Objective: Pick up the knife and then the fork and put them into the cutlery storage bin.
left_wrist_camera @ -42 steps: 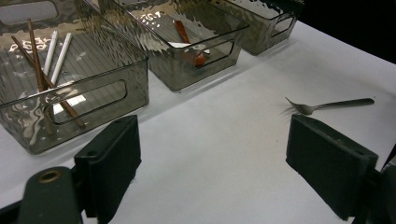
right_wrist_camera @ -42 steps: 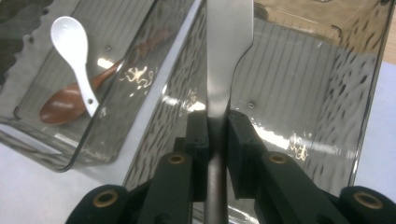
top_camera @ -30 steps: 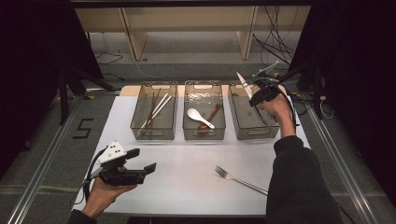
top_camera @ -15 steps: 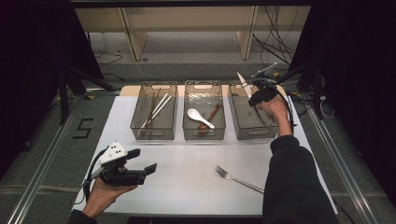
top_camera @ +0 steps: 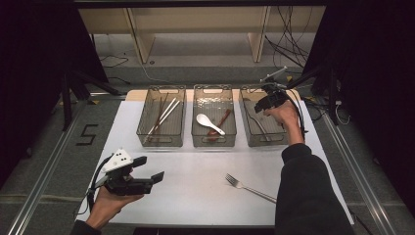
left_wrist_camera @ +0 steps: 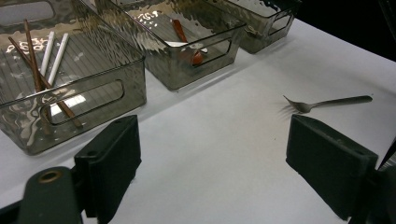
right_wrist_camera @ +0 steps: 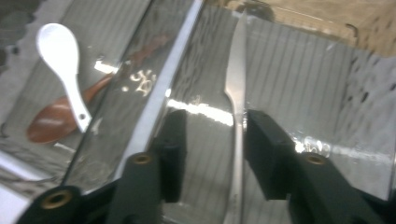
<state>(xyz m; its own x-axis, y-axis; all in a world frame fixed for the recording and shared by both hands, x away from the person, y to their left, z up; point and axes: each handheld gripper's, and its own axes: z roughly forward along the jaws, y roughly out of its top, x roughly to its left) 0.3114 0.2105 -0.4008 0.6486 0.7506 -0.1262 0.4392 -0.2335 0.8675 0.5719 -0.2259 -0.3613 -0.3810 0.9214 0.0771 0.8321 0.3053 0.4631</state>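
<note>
Nearest the person, the left hand-held gripper [top_camera: 147, 169] hovers low over the white worktop [top_camera: 195, 196] with its jaws spread wide and nothing between them. Just beyond, toward the right, a metal fork [top_camera: 249, 187] lies flat on the worktop. Farther off stand three clear bins in a row: the left bin [top_camera: 161, 137] holds brown and white chopsticks [top_camera: 164, 113], the middle bin [top_camera: 214, 139] a white spoon [top_camera: 209, 123] crossing a brown spoon [top_camera: 220, 122]. Over the right bin [top_camera: 262, 139] the right hand-held gripper [right_wrist_camera: 212, 140] has just been opening; its jaws stand partly apart, and a metal knife [right_wrist_camera: 237, 84] lies in that bin between them, close against one pad, unpressed. A black "5" [top_camera: 88, 133] is marked on the floor left of the worktop.
</note>
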